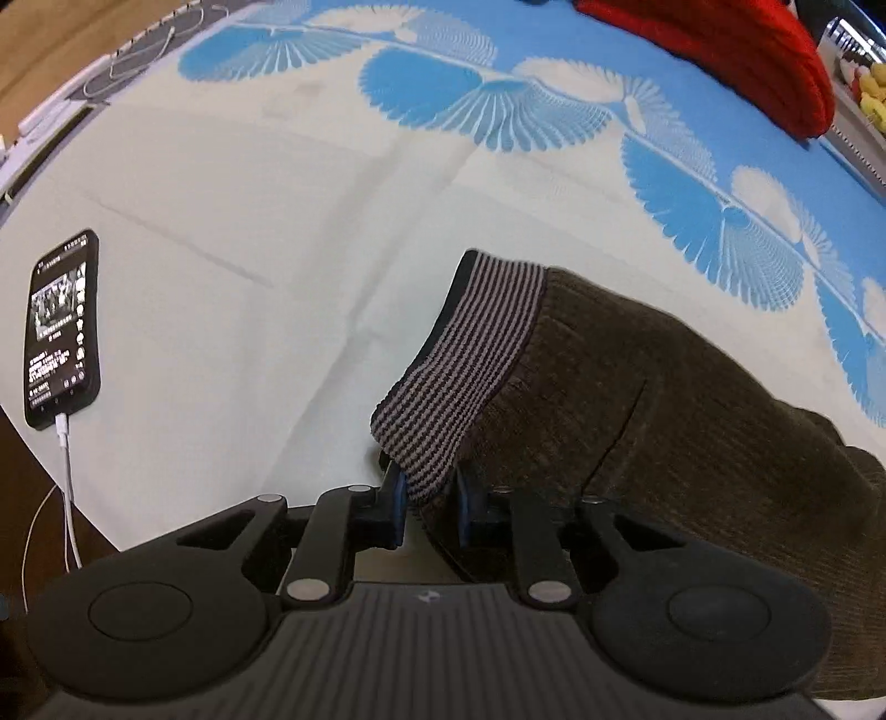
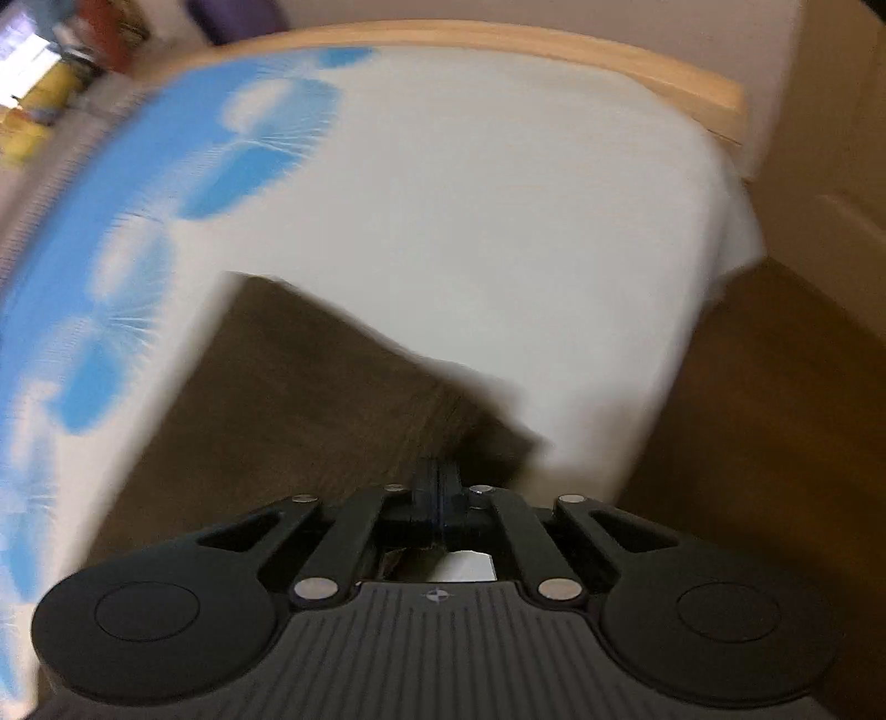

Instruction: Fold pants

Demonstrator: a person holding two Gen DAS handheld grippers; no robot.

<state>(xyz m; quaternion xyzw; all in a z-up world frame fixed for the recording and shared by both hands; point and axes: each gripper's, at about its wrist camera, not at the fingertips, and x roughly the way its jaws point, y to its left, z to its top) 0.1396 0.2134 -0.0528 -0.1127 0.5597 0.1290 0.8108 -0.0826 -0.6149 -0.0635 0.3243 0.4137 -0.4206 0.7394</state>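
Note:
Dark brown pants with a grey-and-black striped cuff lie on a bed sheet. In the left wrist view my left gripper has its blue-padded fingers around the tip of the striped cuff, with a small gap to each pad. In the right wrist view, which is motion-blurred, the brown pants spread ahead and my right gripper is shut on their near edge.
A phone with a white charging cable lies at the sheet's left edge. A red knitted garment sits at the far right. The bed's wooden frame and floor show on the right.

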